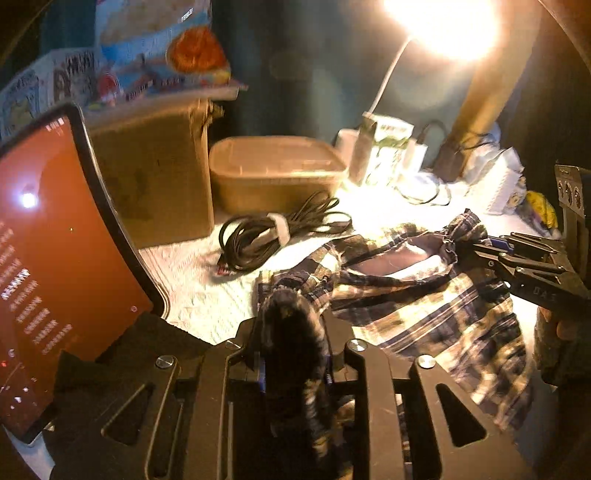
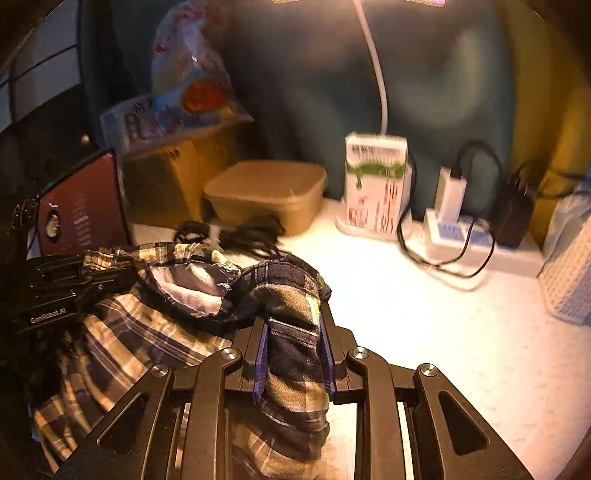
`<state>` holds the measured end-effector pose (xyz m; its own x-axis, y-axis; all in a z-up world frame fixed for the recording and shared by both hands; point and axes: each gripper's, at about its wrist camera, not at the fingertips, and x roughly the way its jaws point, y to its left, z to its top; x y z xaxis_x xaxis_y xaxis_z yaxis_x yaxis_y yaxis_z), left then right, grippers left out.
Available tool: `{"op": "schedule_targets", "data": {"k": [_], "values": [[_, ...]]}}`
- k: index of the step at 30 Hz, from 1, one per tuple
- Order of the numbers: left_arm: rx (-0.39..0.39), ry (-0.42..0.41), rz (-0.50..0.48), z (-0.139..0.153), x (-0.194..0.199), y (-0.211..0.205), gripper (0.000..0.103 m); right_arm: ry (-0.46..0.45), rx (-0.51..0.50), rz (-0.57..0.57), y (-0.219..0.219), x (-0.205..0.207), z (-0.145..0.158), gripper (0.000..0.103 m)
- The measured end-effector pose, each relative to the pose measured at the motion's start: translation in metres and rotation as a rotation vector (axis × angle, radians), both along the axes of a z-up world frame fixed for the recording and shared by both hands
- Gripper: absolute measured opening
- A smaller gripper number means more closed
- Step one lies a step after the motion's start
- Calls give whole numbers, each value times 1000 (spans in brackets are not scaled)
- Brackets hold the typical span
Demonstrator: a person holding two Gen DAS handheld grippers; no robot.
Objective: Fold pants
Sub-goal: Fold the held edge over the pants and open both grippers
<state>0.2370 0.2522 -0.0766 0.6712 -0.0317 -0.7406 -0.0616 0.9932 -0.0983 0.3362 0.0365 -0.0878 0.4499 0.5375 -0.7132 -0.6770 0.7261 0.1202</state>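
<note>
Your left gripper (image 1: 291,332) and right gripper (image 2: 293,350) each pinch the pants (image 1: 424,306) waistband between their fingers, stretching it to fold.

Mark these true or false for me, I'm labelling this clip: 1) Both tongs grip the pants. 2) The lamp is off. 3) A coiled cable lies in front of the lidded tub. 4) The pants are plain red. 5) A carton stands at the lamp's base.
1) True: the left tongs and right tongs each pinch the pants.
2) False: the lamp is lit and glaring.
3) True: the cable lies on the table before the tub.
4) False: they are plaid, dark and cream.
5) True: the carton stands there.
</note>
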Motion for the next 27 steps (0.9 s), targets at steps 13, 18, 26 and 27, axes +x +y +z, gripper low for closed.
{"op": "schedule_targets", "data": {"k": [13,18,26,27], "values": [[22,12,64,5,0,4,41,55,-76,-111,-14,22,-28,51],[35,-58,126,26,-21,11,80,20,-94,-149,-25,12,-15,60],[58,-108,97,49,-57,-9,80,-27,-72,-190,-50,-16,8,67],[61,-113,90,52,-61,-13,80,-33,-68,-192,-53,-20,11,67]]}}
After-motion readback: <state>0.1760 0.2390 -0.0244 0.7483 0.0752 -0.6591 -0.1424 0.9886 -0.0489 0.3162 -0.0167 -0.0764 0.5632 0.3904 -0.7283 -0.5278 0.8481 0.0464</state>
